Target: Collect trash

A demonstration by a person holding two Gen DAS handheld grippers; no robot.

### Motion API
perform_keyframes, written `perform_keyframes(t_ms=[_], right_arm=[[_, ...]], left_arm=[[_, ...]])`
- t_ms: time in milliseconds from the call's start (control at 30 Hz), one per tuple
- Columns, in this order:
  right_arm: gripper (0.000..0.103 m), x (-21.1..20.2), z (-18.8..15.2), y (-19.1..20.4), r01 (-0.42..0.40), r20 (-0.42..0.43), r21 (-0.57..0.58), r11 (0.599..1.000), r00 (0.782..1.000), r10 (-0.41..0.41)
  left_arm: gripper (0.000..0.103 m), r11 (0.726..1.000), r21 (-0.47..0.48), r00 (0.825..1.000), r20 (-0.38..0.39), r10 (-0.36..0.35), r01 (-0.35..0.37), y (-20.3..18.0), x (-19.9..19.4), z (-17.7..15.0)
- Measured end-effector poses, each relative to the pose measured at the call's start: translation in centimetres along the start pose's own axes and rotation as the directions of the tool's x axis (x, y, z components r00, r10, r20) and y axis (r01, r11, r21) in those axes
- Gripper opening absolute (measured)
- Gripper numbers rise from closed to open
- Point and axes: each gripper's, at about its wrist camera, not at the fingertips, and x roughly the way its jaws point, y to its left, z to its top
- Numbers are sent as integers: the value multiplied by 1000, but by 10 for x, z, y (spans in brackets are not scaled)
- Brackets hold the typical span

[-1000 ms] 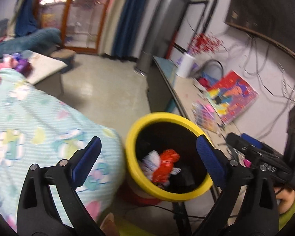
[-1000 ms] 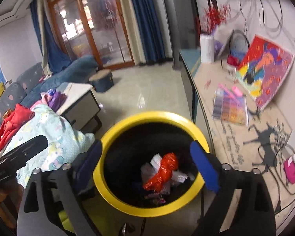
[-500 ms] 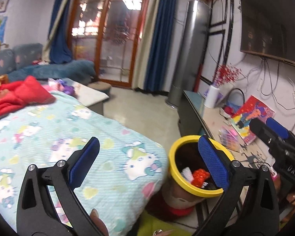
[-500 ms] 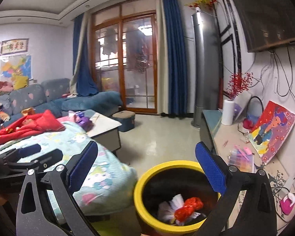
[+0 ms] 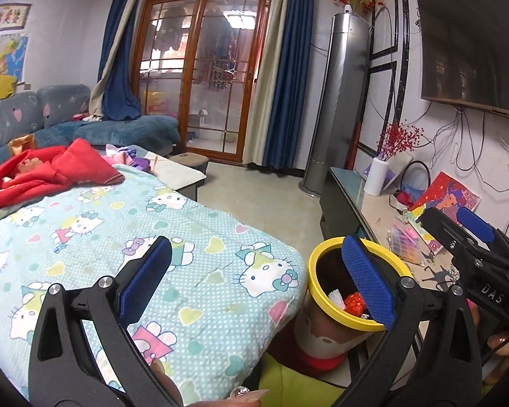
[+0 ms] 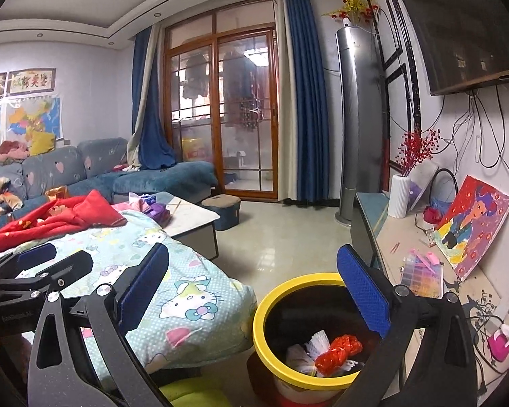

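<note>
Both grippers, left (image 5: 254, 281) and right (image 6: 252, 288), now raised off yellow-rimmed round bin (image 6: 308, 281); jaws wide open, empty. Crumpled red wrapper (image 6: 339, 349) and white netting inside bin. Deposit judged complete; further trash unlocated.

I'm in somebody's living room — a home, plainly. Ahead of my fingers stand wood-framed glass sliding doors (image 6: 244, 115) hung with blue curtains (image 6: 307, 95). Off to my left, a grey-blue sofa (image 6: 51, 169) with heart prints under wall maps (image 6: 20, 122). To my right a wall-mounted television (image 6: 458, 27) over a low cabinet (image 6: 390, 237) — vase of red berries (image 6: 402, 186), a bright painting (image 6: 471, 224). Below my fingers, a cartoon-cat quilt (image 5: 193, 237).
</note>
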Motion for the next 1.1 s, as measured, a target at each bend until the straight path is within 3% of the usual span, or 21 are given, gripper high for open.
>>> perform_keyframes(t_ms=[1100], right_arm=[[97,0,-1,4,21,24,-17,1000,1000,-20]], left_arm=[[92,1000,-12,1000,-1,3,-3,4,0,-2]])
